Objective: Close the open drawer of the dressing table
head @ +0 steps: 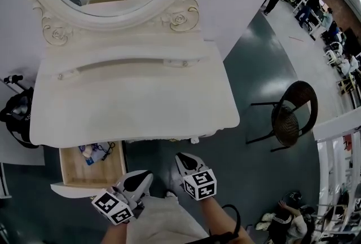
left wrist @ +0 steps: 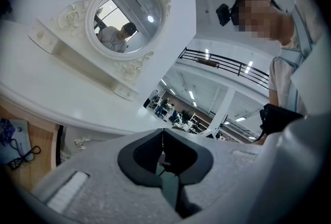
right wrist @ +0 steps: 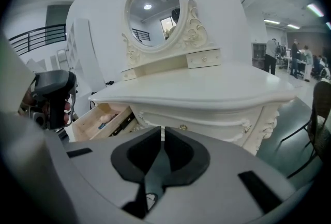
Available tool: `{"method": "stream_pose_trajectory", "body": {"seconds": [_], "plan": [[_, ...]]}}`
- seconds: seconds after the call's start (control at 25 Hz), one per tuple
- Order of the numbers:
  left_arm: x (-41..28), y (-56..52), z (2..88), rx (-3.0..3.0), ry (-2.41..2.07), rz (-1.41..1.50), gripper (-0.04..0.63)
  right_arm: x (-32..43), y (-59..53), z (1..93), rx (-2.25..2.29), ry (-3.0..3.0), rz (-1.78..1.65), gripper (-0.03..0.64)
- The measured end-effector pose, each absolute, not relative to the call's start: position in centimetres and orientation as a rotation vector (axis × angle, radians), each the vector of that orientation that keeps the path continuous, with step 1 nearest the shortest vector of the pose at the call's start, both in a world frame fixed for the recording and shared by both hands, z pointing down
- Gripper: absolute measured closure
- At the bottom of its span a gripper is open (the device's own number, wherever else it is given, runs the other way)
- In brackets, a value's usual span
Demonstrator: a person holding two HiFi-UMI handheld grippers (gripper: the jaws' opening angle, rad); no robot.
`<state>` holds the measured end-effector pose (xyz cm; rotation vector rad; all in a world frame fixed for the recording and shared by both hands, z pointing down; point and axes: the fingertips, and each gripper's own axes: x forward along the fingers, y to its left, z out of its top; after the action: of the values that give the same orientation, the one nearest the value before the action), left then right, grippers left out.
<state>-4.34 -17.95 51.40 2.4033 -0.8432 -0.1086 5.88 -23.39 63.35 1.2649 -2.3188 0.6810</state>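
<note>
While the drawer (head: 93, 165) is hanging open, you are holding the left gripper (head: 145, 176) and right gripper (head: 181, 158) near it, jaws closed, empty

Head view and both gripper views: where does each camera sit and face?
Head view: on the person's head, facing down at the dressing table and open drawer; left gripper, right gripper and legs show.
Left gripper view: on that gripper, facing up at the mirror; its jaws and the person's torso show.
Right gripper view: on that gripper, facing the table's front; only its jaws show.
Shared: table and mirror, in all three.
</note>
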Motion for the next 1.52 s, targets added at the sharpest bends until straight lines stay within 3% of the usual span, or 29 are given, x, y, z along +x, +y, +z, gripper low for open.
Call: {"method": "stream_pose_trajectory", "body": {"seconds": [0.64,1.52], "plan": [[-2.4,-15.0,43.9,2.466,-0.804,-0.067,0.586,5.7,-18.7,52.1,1.225,-2.428,0.636,0.588],[0.5,-13.0,41.5,2.536,-0.817,-0.016,0.586,7.8,-13.9,44.9,1.144,-2.554,0.546,0.588]]}}
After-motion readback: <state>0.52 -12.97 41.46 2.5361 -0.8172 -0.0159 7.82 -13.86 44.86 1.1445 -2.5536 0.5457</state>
